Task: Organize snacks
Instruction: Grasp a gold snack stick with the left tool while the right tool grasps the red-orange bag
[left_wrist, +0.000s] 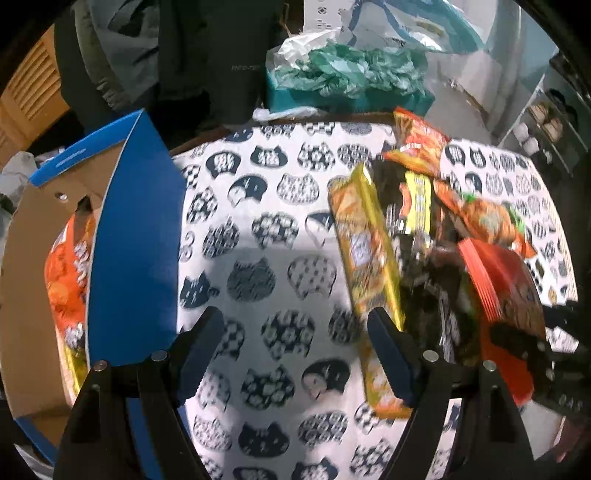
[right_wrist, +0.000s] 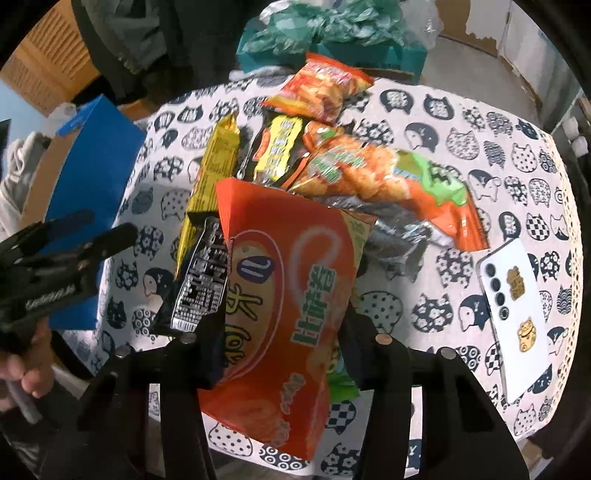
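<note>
A pile of snacks lies on the cat-print tablecloth (left_wrist: 266, 229): a long yellow pack (left_wrist: 365, 243), a yellow-and-black pack (right_wrist: 280, 147), an orange-and-green bag (right_wrist: 388, 177) and a red-orange bag (right_wrist: 321, 92). My right gripper (right_wrist: 282, 347) is shut on an orange snack box (right_wrist: 280, 288) at the near edge of the pile, one finger against each side. My left gripper (left_wrist: 295, 354) hangs open over bare cloth, its right finger beside the yellow pack. Left of it stands an open blue cardboard box (left_wrist: 133, 240) with an orange snack bag (left_wrist: 66, 280) inside.
A white phone (right_wrist: 513, 314) lies on the cloth to the right of the pile. Behind the table sits a teal box (left_wrist: 347, 99) heaped with green plastic. The table edge runs close behind the snacks.
</note>
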